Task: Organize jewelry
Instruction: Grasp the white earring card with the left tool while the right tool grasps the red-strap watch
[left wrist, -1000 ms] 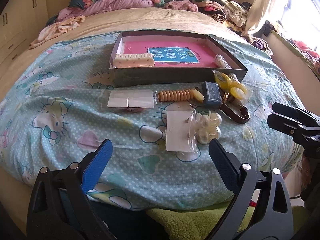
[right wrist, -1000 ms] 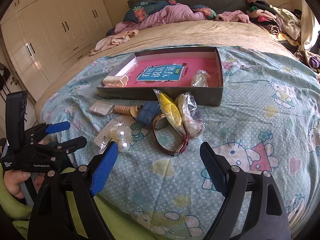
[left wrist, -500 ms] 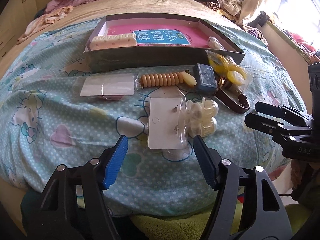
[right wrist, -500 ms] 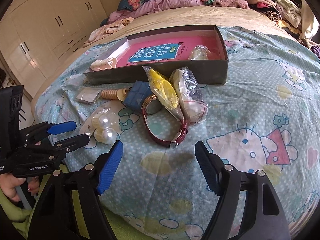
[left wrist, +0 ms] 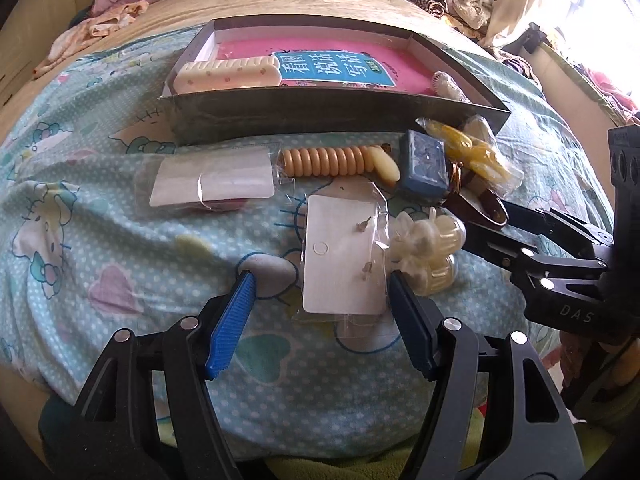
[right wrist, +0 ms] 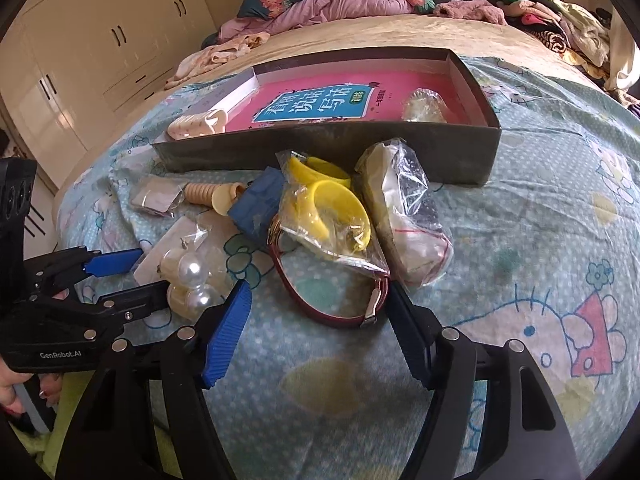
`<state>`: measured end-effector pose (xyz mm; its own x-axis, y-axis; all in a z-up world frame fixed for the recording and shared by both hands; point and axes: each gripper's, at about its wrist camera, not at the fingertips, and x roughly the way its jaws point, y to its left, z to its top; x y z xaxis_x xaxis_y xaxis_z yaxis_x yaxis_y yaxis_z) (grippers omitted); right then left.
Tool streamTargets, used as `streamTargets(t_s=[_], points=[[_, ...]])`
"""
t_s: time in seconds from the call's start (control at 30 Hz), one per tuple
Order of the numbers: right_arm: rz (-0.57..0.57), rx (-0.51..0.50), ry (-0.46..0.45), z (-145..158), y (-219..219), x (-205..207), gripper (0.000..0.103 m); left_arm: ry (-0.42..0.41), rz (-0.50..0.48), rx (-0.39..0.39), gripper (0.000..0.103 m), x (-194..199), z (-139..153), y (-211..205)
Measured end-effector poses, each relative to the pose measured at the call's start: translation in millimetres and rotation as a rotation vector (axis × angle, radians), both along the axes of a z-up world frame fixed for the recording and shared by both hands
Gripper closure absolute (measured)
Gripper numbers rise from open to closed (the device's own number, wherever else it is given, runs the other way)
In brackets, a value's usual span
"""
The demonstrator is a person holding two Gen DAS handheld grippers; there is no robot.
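Jewelry lies on the bed in front of a dark shallow box [left wrist: 320, 114] [right wrist: 328, 148] with a pink book inside. My left gripper [left wrist: 320, 280] is open, its jaws either side of a bagged pearl earring card [left wrist: 344, 264] [right wrist: 188, 268]. My right gripper [right wrist: 318, 300] is open, straddling a red strap watch [right wrist: 320, 304] [left wrist: 476, 204]. A bagged yellow bangle [right wrist: 324, 208] [left wrist: 468, 148], a blue ring box [left wrist: 424, 164] [right wrist: 260, 204], a beige coil bracelet [left wrist: 336, 160] and a white card bag [left wrist: 212, 180] lie nearby.
A cream hair clip [left wrist: 228, 74] and a small bagged item [right wrist: 424, 106] lie in the box. A clear bag with white contents [right wrist: 404, 208] sits beside the bangle. Clothes are piled at the bed's far end [right wrist: 340, 0]. Wardrobes [right wrist: 80, 52] stand left.
Both grippers have moved forward and down toward the bed. The left now straddles the pearl earring card, the right the red watch. Both jaw gaps have narrowed somewhat.
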<state>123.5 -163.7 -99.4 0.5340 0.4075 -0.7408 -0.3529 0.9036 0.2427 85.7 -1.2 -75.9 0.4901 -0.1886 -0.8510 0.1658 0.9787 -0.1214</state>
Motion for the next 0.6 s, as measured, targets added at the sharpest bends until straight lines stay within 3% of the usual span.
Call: streamTargets(t_s=[0.23, 0.3, 0.43, 0.6], points=[[-0.013, 0.012, -0.024, -4, 6, 12, 0.036, 0.003, 0.000, -0.004, 0.043, 10, -1, -1], [-0.005, 0.001, -0.042, -4, 7, 12, 0.044, 0.001, -0.001, -0.004, 0.043, 13, -1, -1], [0.013, 0.006, -0.057, -3, 2, 11, 0.053, -0.011, -0.003, -0.013, 0.069, 17, 2, -2], [0.021, 0.010, -0.045, 2, -8, 2, 0.057, -0.017, -0.010, -0.050, 0.071, 12, 5, 2]])
